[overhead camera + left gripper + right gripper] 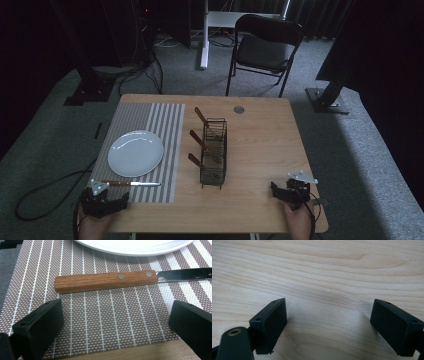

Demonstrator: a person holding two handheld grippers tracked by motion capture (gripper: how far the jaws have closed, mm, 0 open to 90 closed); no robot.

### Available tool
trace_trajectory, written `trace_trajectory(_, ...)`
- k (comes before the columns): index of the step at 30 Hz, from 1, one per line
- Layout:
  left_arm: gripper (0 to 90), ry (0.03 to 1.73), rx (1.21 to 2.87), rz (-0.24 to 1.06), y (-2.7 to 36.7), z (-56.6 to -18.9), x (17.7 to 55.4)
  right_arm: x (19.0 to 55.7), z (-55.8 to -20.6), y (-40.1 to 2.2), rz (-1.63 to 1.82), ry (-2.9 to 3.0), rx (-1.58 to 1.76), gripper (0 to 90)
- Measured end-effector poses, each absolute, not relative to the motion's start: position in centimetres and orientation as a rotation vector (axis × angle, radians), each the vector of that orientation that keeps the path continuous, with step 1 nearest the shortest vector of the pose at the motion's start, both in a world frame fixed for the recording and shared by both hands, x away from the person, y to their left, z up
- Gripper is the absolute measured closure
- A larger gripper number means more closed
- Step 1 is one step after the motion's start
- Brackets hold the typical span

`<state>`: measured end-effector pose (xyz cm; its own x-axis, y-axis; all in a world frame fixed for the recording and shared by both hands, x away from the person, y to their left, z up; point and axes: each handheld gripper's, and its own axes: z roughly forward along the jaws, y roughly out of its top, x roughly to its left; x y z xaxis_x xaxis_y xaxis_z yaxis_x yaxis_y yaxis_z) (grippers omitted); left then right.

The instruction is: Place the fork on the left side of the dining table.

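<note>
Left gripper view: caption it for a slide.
Open left gripper faces a wooden-handled knife on a striped placemat, below a white plate.

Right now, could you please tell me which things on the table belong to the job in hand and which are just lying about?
In the job:
- knife, wooden handle, lying on the striped placemat just ahead of the open left tongs
- white plate beside it

Lying about:
- wire caddy holding wooden-handled utensils
- small round disc
- right tongs, open over bare table
</note>
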<state>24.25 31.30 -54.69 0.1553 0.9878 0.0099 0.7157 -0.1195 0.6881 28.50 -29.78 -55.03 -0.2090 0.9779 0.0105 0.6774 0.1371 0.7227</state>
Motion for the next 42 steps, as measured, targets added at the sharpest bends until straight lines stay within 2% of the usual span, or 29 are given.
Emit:
trace_trajectory(23, 0.0, 1.623, 1.896, 0.658, 31.2, -54.7, 24.3, 28.5, -55.0, -29.8, 0.843, 1.949, 1.584, 13.4)
trace_trajectory(32, 2.5, 1.650, 1.916, 0.596, 31.0, -54.0, 24.1, 28.5, -55.0, -29.8, 0.843, 1.949, 1.585, 13.4)
trace_trajectory(42, 2.5, 1.557, 1.917, 0.518, 30.0, -52.6, 23.7, 28.5, -55.0, -29.8, 0.843, 1.949, 1.585, 13.4)
